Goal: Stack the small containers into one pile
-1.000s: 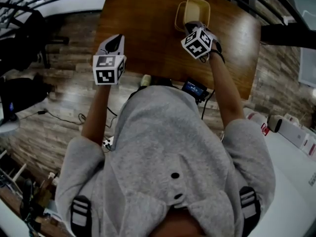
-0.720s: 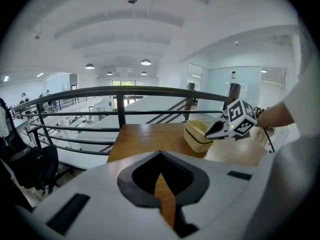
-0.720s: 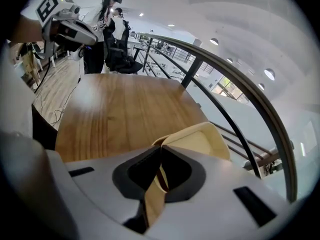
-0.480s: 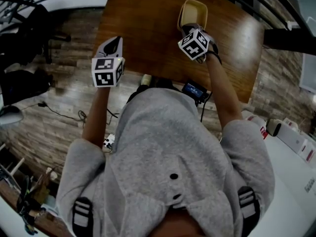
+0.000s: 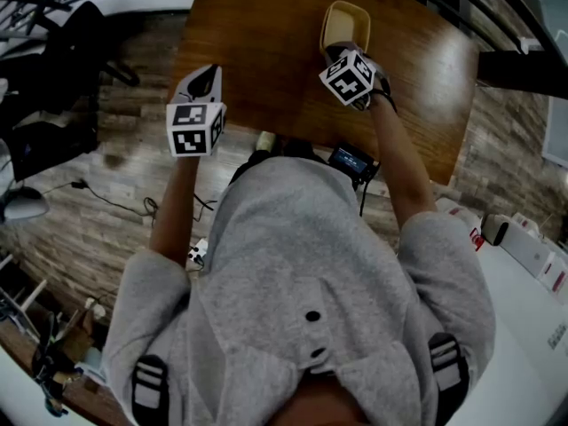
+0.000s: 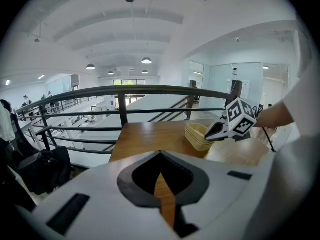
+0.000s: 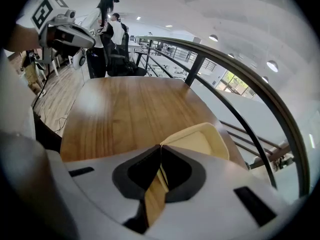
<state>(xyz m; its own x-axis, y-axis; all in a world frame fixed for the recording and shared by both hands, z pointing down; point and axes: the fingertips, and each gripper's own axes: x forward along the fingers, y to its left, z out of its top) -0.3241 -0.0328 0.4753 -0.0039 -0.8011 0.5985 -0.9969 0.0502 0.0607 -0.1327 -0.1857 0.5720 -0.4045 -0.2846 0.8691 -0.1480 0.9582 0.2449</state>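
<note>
A cream container (image 5: 348,20) sits nested on another at the far right of the wooden table (image 5: 266,51). My right gripper (image 5: 338,51) is shut on its near rim, and the thin cream wall runs between the closed jaws of the right gripper (image 7: 161,154) in its own view. The container (image 7: 200,139) opens beyond the jaws. From the left gripper view the nested cream containers (image 6: 199,136) rest on the table with the right gripper (image 6: 212,133) at their edge. My left gripper (image 5: 208,72) hovers over the table's near left edge, shut and holding nothing (image 6: 160,159).
A black metal railing (image 6: 150,90) runs behind the table, with a drop beyond it. A small black device (image 5: 351,160) hangs at the table's near edge. A person (image 7: 106,19) stands past the table's far end. A white counter (image 5: 524,273) lies to the right.
The right gripper has shifted slightly left and down with the container. The two offset cream containers seen a second ago now line up as one nested pile. The left gripper has stayed put.
</note>
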